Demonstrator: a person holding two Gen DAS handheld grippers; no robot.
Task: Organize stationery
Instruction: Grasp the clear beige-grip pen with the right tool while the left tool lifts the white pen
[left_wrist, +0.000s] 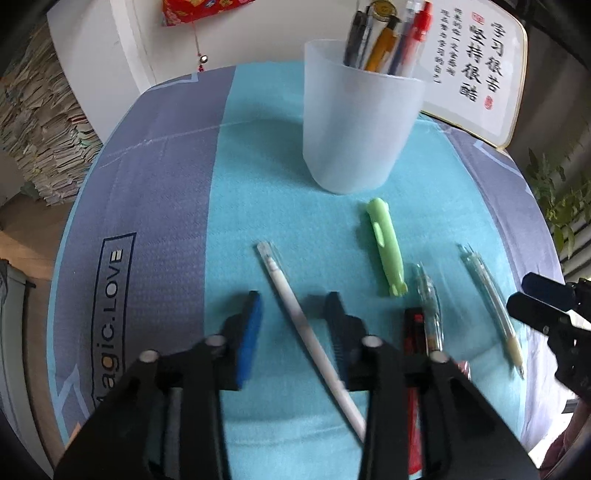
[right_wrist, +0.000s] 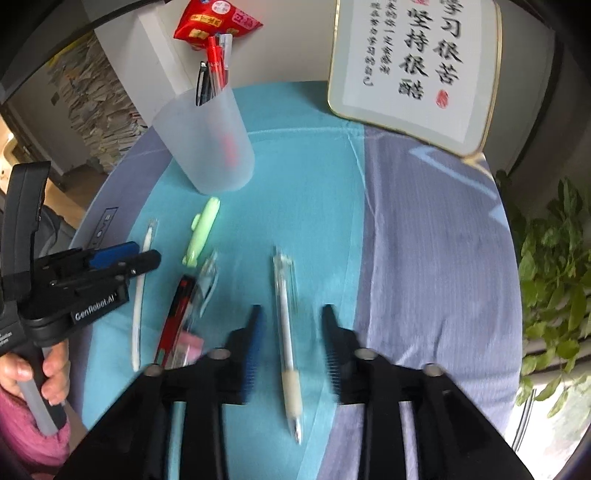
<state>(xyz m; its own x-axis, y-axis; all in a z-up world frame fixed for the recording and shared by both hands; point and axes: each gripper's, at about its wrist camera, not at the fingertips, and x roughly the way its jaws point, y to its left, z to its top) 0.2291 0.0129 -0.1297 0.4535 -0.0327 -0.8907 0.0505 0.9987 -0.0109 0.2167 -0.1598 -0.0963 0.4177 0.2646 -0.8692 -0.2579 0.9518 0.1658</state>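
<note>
1. Stationery is scattered loose on the teal cloth (left_wrist: 258, 177): a white pen (left_wrist: 310, 332), a green marker-like piece (left_wrist: 386, 247), a red-and-black pen (right_wrist: 175, 321), a clear pen beside it (left_wrist: 430, 310) and a clear gel pen with a pale grip (right_wrist: 286, 332). Several pens are already stood in the frosted plastic cup (left_wrist: 354, 122) at the far side.

2. The left gripper (left_wrist: 293, 306) is held with its jaws apart, straddling the white pen, which lies slantwise between the fingers; no contact can be made out.

3. The right gripper (right_wrist: 290, 317) is likewise spread wide, with the gel pen lying between its fingers and nothing clasped.

4. The step in hand is judged to be the approach to a pick-up (both tools appear lined up over a pen at once, and which will be closed first cannot be told).

5. For the next move, the fingers would need to be lowered to the cloth and closed across a barrel, after which the pen would have to be tipped upright and carried over the cup's rim, clear of the pens already inside.
</note>
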